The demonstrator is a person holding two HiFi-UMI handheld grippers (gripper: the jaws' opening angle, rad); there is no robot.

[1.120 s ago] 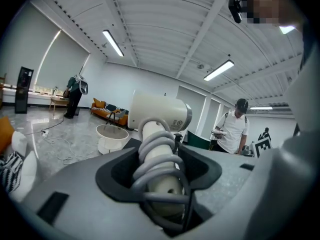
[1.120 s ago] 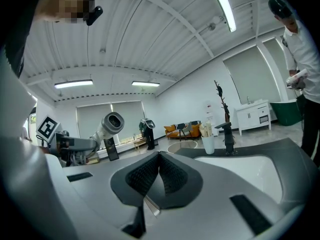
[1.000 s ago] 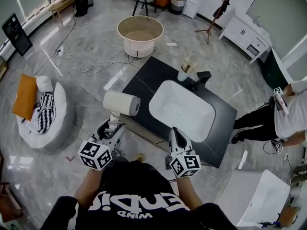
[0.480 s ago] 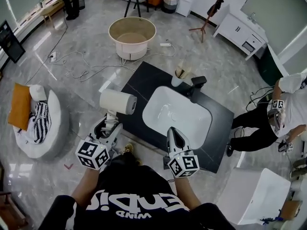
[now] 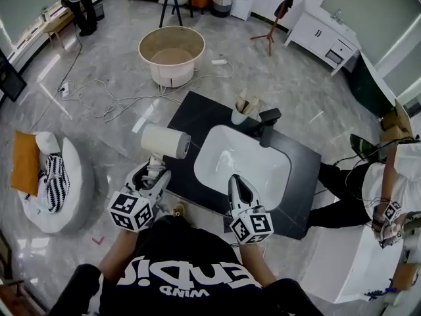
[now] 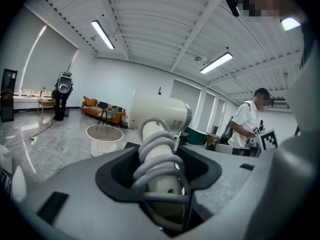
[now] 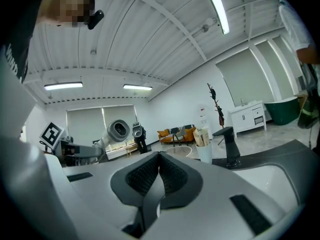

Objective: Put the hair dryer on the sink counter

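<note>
A cream hair dryer with its grey cord wound round the handle stands up out of my left gripper, which is shut on the handle. Its barrel hangs over the front left edge of the black sink counter. My right gripper is shut with nothing in it, over the front rim of the white basin. In the right gripper view the dryer shows at the left, and the black faucet at the right.
A black faucet and a white cup of items stand behind the basin. A round tub and cables lie on the floor beyond. A beanbag sits left. A person stands right, by a white box.
I have stepped a little closer to the counter, so it sits slightly nearer under both grippers. The person at right has moved lower. Both grippers keep their hold and pose.
</note>
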